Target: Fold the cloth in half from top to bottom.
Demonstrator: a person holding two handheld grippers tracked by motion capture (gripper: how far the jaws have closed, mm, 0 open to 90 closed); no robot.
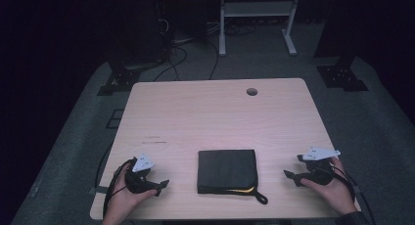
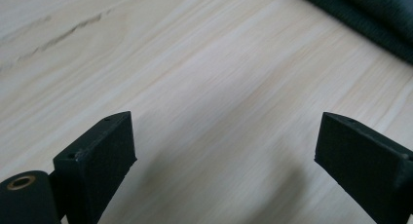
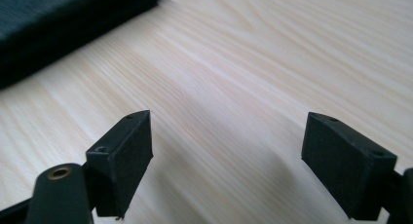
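1. Folded dark cloth [image 1: 227, 170] lies flat near the table's [image 1: 205, 112] front edge, about mid-width, with a loop poking out at its front right corner
2. Left gripper [image 1: 161, 186] by the front left corner, right gripper [image 1: 289, 176] toward the front right, both jaws wide apart, holding nothing, well clear of the cloth
3. Light wood top with a cable hole [image 1: 251, 92] near the back edge, nothing in between; dim room, grey floor

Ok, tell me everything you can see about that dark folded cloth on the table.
The cloth is a dark, near-black fabric folded into a thick, roughly square stack, lying flat near the front middle of the table. Its layered edges show at the front, with a strip of yellow peeking out near the front right corner and a small dark loop sticking out beside it. The surface looks finely ribbed. It rests on the wood between the two grippers; neither touches it.
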